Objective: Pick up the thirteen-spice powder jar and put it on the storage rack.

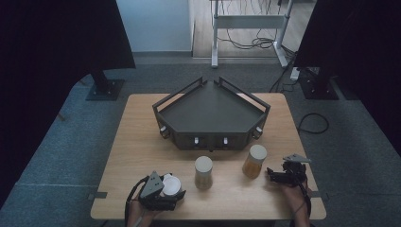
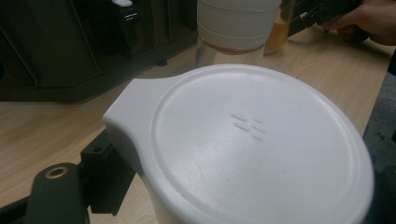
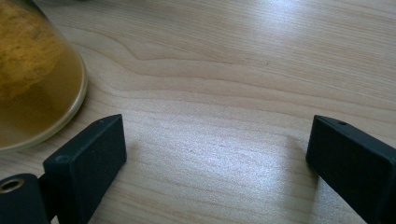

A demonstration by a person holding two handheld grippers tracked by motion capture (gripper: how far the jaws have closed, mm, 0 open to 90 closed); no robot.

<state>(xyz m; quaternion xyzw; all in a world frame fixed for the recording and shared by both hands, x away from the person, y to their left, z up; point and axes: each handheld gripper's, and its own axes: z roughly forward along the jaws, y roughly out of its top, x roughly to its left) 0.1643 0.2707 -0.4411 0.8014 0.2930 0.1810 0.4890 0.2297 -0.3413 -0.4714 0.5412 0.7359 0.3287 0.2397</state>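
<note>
Left gripper view shows the left hand-held gripper (image 2: 154,196) clamping a white lidded cup (image 2: 252,149); the right hand-held gripper (image 3: 215,154) gapes.

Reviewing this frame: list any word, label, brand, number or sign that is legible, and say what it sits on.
No readable text anywhere.
White lid held in the left gripper: a small embossed mark of short dashes, no letters or digits.
Two jars: no labels visible.
Dark tray: pale knobs on its front, no markings legible.

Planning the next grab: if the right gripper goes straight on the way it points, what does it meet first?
Bare table lies between the open right gripper jaws; the amber jar sits just off its left jaw, so it would probably clip that first.
</note>
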